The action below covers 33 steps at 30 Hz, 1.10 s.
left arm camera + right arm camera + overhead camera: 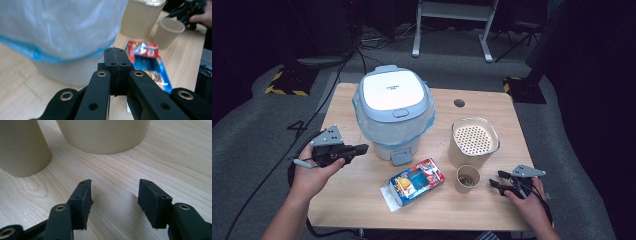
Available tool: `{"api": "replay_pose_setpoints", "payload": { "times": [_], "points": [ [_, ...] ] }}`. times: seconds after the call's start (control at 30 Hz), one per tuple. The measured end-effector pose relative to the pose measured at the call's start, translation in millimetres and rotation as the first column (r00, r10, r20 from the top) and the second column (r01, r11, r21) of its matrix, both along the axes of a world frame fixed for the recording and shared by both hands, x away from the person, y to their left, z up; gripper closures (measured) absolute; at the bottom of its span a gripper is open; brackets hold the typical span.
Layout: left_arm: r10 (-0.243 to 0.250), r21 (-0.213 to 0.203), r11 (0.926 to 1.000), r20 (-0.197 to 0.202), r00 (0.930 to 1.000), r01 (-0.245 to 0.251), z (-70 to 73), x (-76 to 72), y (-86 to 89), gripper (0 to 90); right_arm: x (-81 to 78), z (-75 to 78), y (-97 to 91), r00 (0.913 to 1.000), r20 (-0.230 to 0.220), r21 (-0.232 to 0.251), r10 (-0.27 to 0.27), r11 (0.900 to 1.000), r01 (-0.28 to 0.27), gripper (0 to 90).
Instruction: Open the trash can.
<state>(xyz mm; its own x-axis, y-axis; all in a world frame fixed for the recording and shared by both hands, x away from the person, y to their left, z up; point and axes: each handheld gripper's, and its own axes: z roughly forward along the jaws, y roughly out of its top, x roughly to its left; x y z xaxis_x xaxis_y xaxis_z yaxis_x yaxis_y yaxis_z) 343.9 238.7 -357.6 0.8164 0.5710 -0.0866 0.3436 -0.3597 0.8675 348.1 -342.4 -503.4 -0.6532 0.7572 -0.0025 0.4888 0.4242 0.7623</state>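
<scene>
Bin (394,112), lidded and bag-lined, stands at counter (362,200) far edge, left tongs (357,149) pressed together empty beside its pedal, right tongs (497,181) spread on the near-right corner by paper cup (467,178); carton (416,183) seemingly undisposed.

The table (362,200) is pale wood with a smooth grain. The bin (394,107) wears a thin, see-through plastic bag (362,112). The snack box (414,182) looks shiny.
</scene>
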Motion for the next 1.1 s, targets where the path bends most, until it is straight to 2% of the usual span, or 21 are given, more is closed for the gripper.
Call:
{"api": "replay_pose_setpoints", "payload": {
  "times": [0.03, 0.07, 0.27, 0.57, 0.6, 0.63, 0.67, 0.7, 0.73, 0.83, 0.87, 0.9, 1.0, 1.1],
  "points": [
    [0.000, 0.000, 1.0000, 0.000, 1.0000, 0.000, 0.0, 0.0, 0.0, 90.0, 0.0, 0.0, 0.0, 1.0000, 0.000, 0.000, 0.000, 1.0000, 0.000, 44.7],
    [-0.026, -0.018, 0.9995, 0.010, 0.9996, 0.026, 7.0, 2.2, -1.5, 90.0, -0.1, 0.0, 0.2, 1.0000, 0.001, -0.002, -0.001, 1.0000, 0.001, 44.6],
    [-0.077, -0.026, 0.9966, 0.038, 0.9963, 0.078, 24.8, 8.1, -6.4, 90.0, 0.0, 0.0, 0.0, 1.0000, 0.000, 0.000, 0.000, 1.0000, 0.000, 44.7],
    [-0.128, -0.061, 0.9892, 0.080, 0.9885, 0.133, 46.2, 11.8, -11.8, 90.0, 0.0, -0.1, 0.0, 1.0000, 0.000, 0.001, 0.000, 1.0000, 0.000, 44.7],
    [-0.147, -0.075, 0.9852, 0.092, 0.9849, 0.154, 52.0, 12.5, -13.5, 89.9, 0.0, -0.1, 0.0, 1.0000, 0.000, 0.000, 0.000, 1.0000, 0.000, 44.6],
    [-0.147, -0.075, 0.9852, 0.092, 0.9849, 0.154, 52.0, 12.5, -13.5, 89.9, 0.0, 0.0, 0.0, 1.0000, 0.000, -0.001, -0.001, 1.0000, 0.001, 44.6],
    [-0.172, -0.108, 0.9771, 0.106, 0.9794, 0.183, 57.0, 14.4, -15.5, 89.8, 0.0, -0.1, 0.0, 1.0000, 0.000, 0.001, 0.000, 1.0000, 0.000, 44.7],
    [-0.172, -0.108, 0.9771, 0.106, 0.9794, 0.183, 57.0, 14.4, -15.5, 89.8, 0.0, -0.1, 0.0, 1.0000, 0.000, 0.001, 0.000, 1.0000, 0.000, 44.7],
    [-0.204, -0.151, 0.9636, 0.120, 0.9716, 0.221, 60.8, 18.6, -17.4, 89.7, 0.0, -0.1, 0.0, 1.0000, 0.001, 0.000, 0.000, 1.0000, 0.000, 44.7],
    [-0.231, -0.190, 0.9481, 0.143, 0.9625, 0.255, 64.5, 27.6, -20.1, 89.6, 0.0, -0.1, 0.0, 1.0000, 0.001, 0.000, 0.000, 1.0000, 0.000, 44.6],
    [-0.231, -0.190, 0.9481, 0.143, 0.9625, 0.255, 64.5, 27.6, -20.1, 89.6, 0.0, -0.1, 0.1, 1.0000, 0.001, 0.000, 0.000, 1.0000, 0.000, 44.6],
    [-0.240, -0.203, 0.9422, 0.148, 0.9595, 0.267, 66.6, 33.7, -22.1, 89.6, -0.1, -0.1, 0.1, 1.0000, 0.001, 0.000, 0.000, 1.0000, 0.000, 44.6],
    [-0.244, -0.202, 0.9401, 0.163, 0.9560, 0.274, 69.7, 40.9, -26.6, 89.7, 0.0, -0.1, 0.1, 1.0000, 0.002, 0.000, 0.000, 1.0000, 0.000, 44.6],
    [-0.242, -0.212, 0.9380, 0.167, 0.9560, 0.274, 72.6, 46.6, -31.3, 89.7, 0.0, -0.1, 0.1, 1.0000, 0.001, 0.000, 0.000, 1.0000, 0.000, 44.6]
  ]
}}
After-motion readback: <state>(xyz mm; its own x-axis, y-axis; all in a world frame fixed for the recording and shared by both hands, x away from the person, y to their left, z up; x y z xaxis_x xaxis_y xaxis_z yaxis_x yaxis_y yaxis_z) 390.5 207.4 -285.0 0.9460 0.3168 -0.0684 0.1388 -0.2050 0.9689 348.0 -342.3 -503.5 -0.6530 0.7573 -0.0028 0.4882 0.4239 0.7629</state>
